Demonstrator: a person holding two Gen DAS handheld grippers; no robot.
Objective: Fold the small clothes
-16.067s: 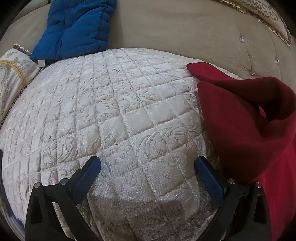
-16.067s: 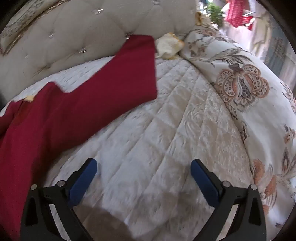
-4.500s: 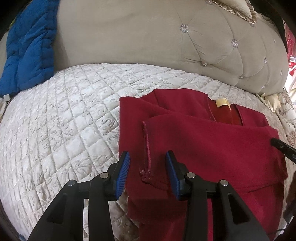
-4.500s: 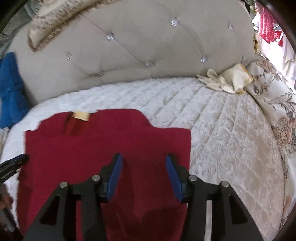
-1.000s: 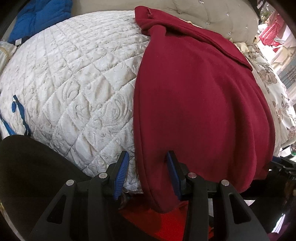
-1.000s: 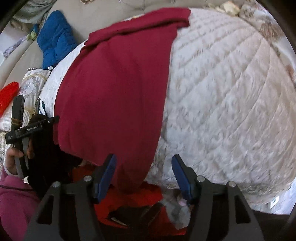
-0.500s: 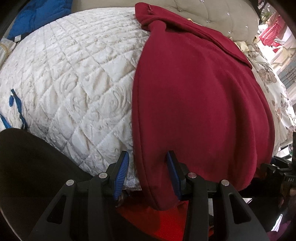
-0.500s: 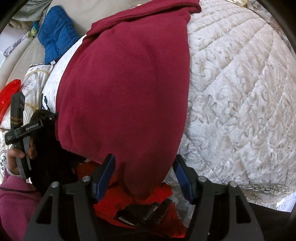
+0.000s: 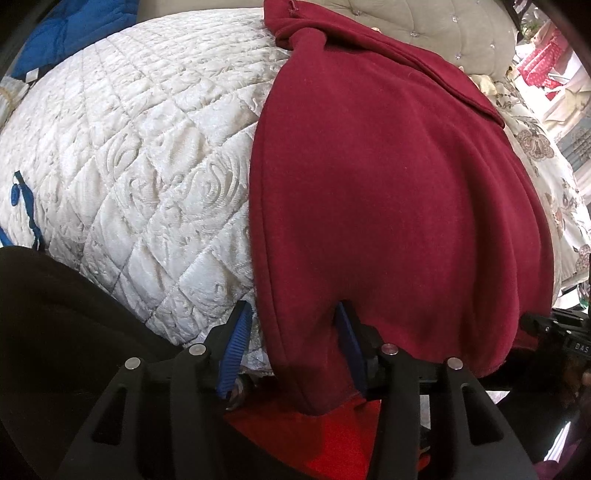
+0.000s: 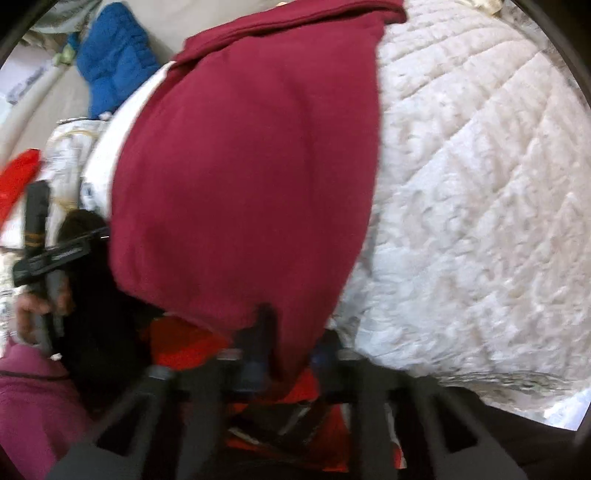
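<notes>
Nearest the left wrist camera, the left gripper (image 9: 291,341) stands with its blue-padded fingers (image 9: 236,343) parted on either side of the near left corner of the dark red garment (image 9: 388,192); the pads do not look pressed onto the cloth, so it reads as released. In the blurred right wrist view, the right gripper (image 10: 286,360) has its fingers drawn close together with the garment's (image 10: 251,177) near right corner between them, apparently clenched on it, though the blur leaves the contact itself unclear.

The garment lies on the white quilted bedspread (image 9: 140,155), its long axis running from the bed's near edge away toward the tufted beige headboard (image 9: 424,26). Its near hem hangs over the bed edge above something bright red-orange (image 9: 325,435); its far end, with a folded band across it, points at the headboard. Beyond, at far left, sits a blue padded cushion (image 10: 110,55), and a floral bedcover (image 9: 546,155) lies to the right.
</notes>
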